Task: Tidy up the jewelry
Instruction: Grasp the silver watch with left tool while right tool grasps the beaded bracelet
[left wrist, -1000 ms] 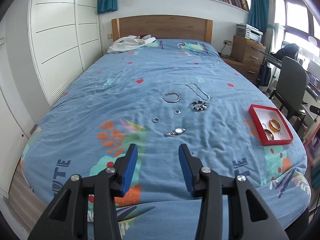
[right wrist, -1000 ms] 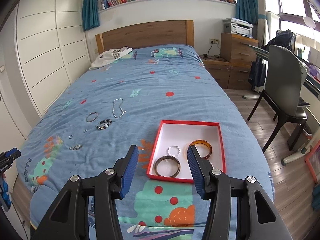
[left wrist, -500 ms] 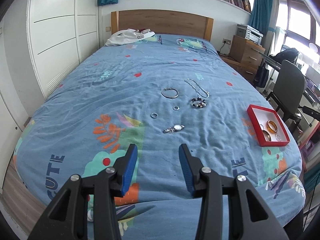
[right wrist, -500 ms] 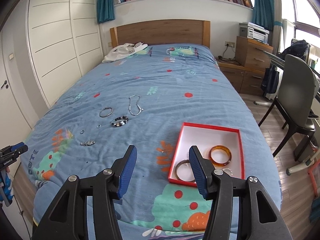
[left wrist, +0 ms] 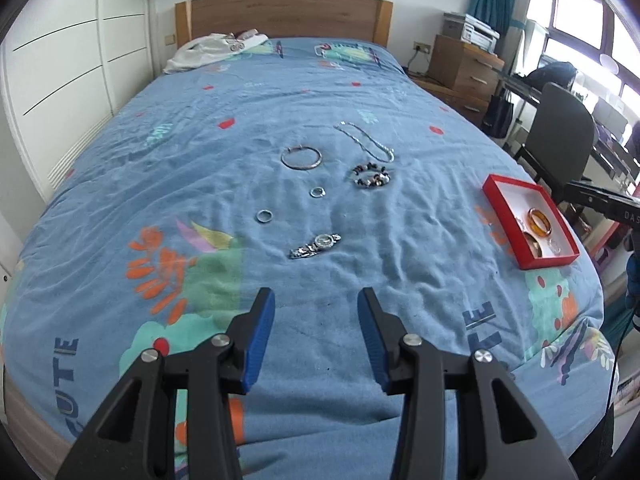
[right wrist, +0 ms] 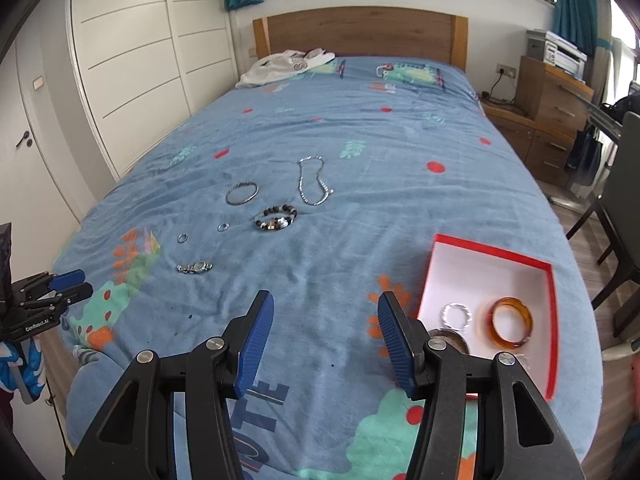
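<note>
Jewelry lies on the blue bedspread: a silver watch [left wrist: 315, 245] [right wrist: 195, 267], two small rings [left wrist: 264, 216] [left wrist: 317, 192], a silver bangle [left wrist: 301, 157] [right wrist: 241, 193], a beaded bracelet [left wrist: 371, 176] [right wrist: 276, 219] and a chain necklace [left wrist: 366, 142] [right wrist: 313, 181]. A red box [left wrist: 505, 186] [right wrist: 550, 332] holds an amber bangle [right wrist: 512, 322], a sparkly ring [right wrist: 456, 315] and a dark bangle. My left gripper [left wrist: 315, 312] is open and empty, short of the watch. My right gripper [right wrist: 325, 320] is open and empty, left of the box.
A white garment [right wrist: 286, 66] lies by the wooden headboard. White wardrobes [right wrist: 132, 60] run along the left. A wooden dresser [right wrist: 554, 104] and a dark chair [left wrist: 560, 136] stand right of the bed. The left gripper shows in the right wrist view [right wrist: 52, 284].
Both grippers have tilted downward and drawn closer to the bed. The right view has swung left, so the box now sits to its right. Both stay open and empty.
</note>
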Demonstrator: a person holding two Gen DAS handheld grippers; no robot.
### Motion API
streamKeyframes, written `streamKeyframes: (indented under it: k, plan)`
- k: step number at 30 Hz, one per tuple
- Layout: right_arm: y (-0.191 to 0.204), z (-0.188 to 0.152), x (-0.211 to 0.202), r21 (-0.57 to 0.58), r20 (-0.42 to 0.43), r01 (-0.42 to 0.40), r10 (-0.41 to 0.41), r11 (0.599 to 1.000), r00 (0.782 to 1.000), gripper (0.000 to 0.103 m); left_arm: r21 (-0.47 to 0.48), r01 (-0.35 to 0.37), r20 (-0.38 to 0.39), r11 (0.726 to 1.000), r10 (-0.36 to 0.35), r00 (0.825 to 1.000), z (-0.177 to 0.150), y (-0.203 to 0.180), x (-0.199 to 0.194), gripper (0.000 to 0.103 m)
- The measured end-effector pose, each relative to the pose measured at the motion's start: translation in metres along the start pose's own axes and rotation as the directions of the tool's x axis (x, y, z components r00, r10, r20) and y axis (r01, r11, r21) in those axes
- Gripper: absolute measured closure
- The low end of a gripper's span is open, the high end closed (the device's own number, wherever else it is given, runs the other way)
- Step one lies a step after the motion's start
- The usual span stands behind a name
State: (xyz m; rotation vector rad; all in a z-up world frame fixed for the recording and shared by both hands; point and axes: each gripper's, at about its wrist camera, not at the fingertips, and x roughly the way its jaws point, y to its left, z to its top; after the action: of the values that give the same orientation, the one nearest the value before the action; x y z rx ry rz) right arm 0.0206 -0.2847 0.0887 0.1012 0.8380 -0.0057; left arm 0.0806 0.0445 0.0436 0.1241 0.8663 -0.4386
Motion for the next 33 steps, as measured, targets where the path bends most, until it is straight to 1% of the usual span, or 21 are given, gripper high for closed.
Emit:
streamKeyframes:
  k: [5, 11, 19, 23, 26, 33]
  plan:
    - [0.007, 0.012, 0.049, -0.009, -0.061, -0.031, 0.030, 0.999, 0.998, 0.049, 0.050, 0.035, -0.060, 0.998, -0.032, 0.998, 0.014, -0.001, 0.041, 0.062]
    - [0.019, 0.031, 0.108, -0.024, -0.116, -0.077, 0.073, 0.997, 0.991, 0.049, 0.102, 0.091, -0.118, 0.991, -0.079, 0.990, 0.034, -0.002, 0.090, 0.062]
    - [0.038, 0.056, 0.174, -0.039, -0.153, -0.130, 0.122, 0.991, 0.981, 0.049, 0.184, 0.149, -0.193, 0.972, -0.113, 0.975, 0.054, -0.004, 0.152, 0.062]
    - [0.041, 0.066, 0.198, -0.026, -0.162, -0.139, 0.133, 0.990, 0.978, 0.049, 0.215, 0.176, -0.224, 0.961, -0.126, 0.966, 0.055, -0.007, 0.173, 0.062]
    - [0.041, 0.073, 0.215, -0.009, -0.167, -0.141, 0.138, 0.990, 0.976, 0.049, 0.219, 0.189, -0.243, 0.957, -0.134, 0.961, 0.055, -0.005, 0.187, 0.062]
    - [0.038, 0.085, 0.251, 0.066, -0.175, -0.142, 0.152, 0.988, 0.973, 0.049, 0.229, 0.199, -0.261, 0.953, -0.137, 0.956, 0.051, -0.001, 0.207, 0.062]
